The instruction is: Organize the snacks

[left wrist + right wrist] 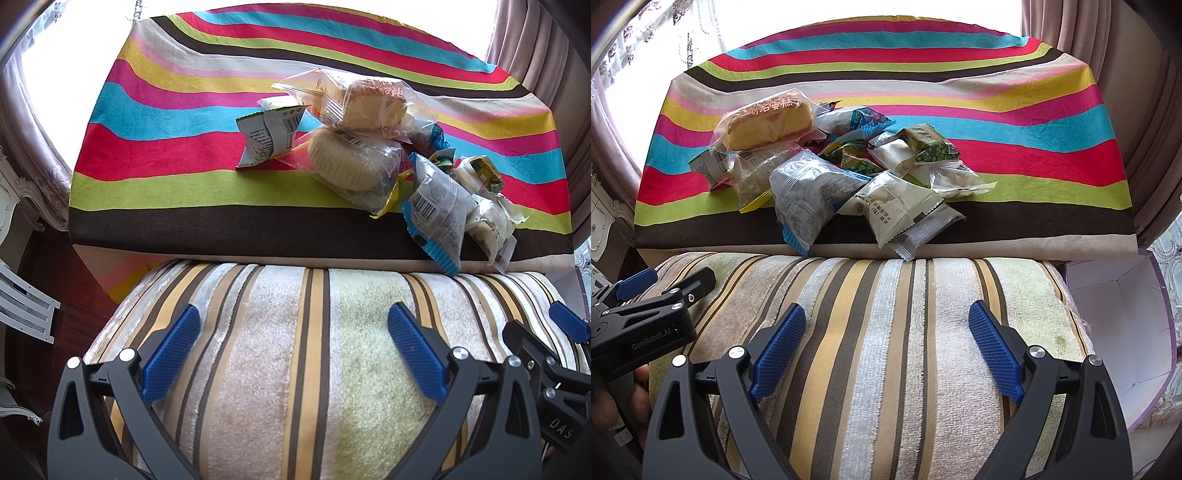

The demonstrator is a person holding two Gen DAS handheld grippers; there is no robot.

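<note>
I judge the sorting not begun: my left gripper (291, 354) and right gripper (886, 350) hover with jaws spread, empty, above the striped cushion (886, 332). The snack pile (831, 173) lies at 12 o'clock on the worktop (1052, 140); next I must reach the nearest packet and carry it, probably, to the open box (1123, 332) at 3 o'clock.

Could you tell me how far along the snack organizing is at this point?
Nothing looks done yet. The snack packets lie in one loose pile on the striped tablecloth, and what shows of the open box at the right is empty. Nothing is in hand: the left gripper and right gripper are both open over the striped cushion. All the sorting remains.
</note>
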